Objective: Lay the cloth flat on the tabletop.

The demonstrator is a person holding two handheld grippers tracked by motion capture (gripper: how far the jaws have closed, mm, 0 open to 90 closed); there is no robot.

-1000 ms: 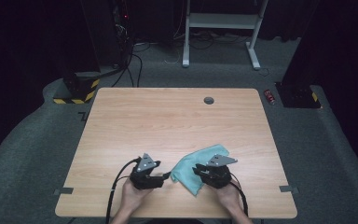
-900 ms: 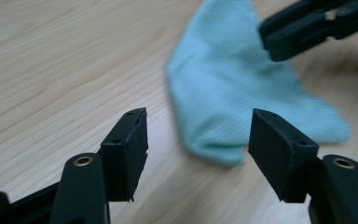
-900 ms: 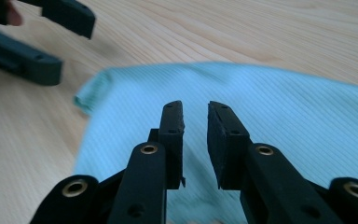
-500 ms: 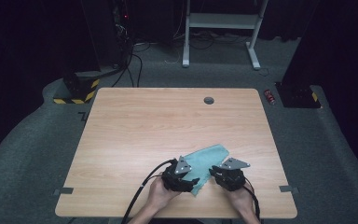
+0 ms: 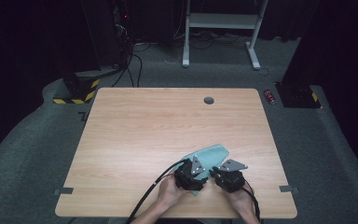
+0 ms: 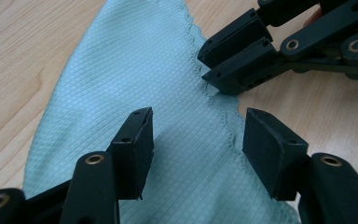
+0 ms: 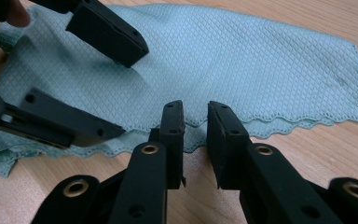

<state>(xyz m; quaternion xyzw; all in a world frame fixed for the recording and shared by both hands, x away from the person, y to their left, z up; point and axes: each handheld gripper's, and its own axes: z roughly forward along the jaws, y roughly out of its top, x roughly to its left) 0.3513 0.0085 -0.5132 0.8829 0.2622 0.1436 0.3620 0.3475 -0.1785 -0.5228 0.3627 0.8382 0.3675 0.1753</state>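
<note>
Microfibre cloth [image 5: 210,156], light and limp: pinch its scalloped edge. Left gripper [image 6: 196,135], jaws just narrowing, straddles it unpinched; right gripper [image 7: 194,122], nearly closed at the cloth's 6 o'clock hem, grips nothing visibly.

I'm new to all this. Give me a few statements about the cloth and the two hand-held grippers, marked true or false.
1. The cloth is light teal. True.
2. It lies near the table's far edge. False: near the person's edge.
3. The left hand-held gripper stands open over the cloth. True; its jaws have just been closing, nothing pinched yet.
4. The right hand-held gripper is spread wide. False: its jaws are nearly together at the cloth's scalloped edge.
5. A cup stands on the cloth. False: nothing stands on it.
</note>
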